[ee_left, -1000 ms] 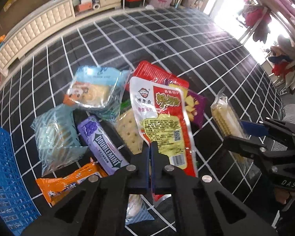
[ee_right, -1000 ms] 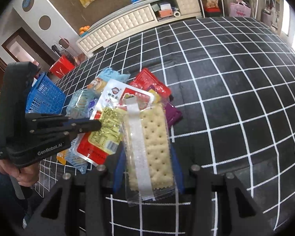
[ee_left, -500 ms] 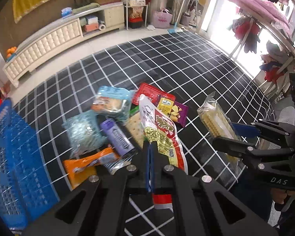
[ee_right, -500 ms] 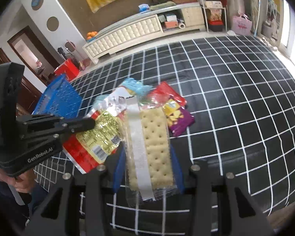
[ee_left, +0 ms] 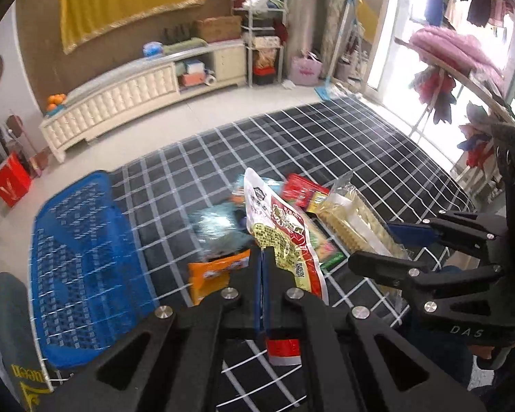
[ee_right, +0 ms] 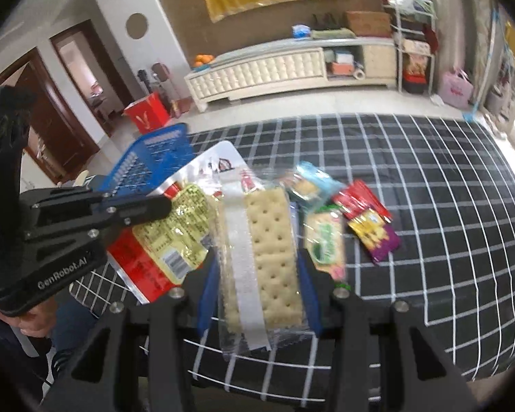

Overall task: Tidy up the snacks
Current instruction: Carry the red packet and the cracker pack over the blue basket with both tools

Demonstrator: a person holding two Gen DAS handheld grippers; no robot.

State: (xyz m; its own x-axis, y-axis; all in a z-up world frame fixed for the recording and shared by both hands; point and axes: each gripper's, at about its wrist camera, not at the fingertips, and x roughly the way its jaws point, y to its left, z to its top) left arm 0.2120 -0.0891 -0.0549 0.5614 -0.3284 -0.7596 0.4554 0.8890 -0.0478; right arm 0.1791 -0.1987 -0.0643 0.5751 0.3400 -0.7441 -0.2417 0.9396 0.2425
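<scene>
- The left gripper (ee_left: 262,267) is pinched tight on a red and white snack bag (ee_left: 281,233), holding it up in the air
- The right gripper (ee_right: 257,274) is squeezing a clear pack of crackers (ee_right: 264,257) between its blue pads, also lifted up
- The blue basket (ee_left: 82,261) sits on the black checked mat (ee_left: 326,144), to the left of the snack pile, and it looks like nothing is inside yet
- Still lying on the mat are an orange pack (ee_left: 213,271), a shiny blue-green bag (ee_left: 219,230), a purple pack (ee_right: 377,237), a red pack (ee_right: 360,199) and a green one (ee_right: 326,243)
- So the job looks only just begun: two snacks are picked up, none put away, and many are left
</scene>
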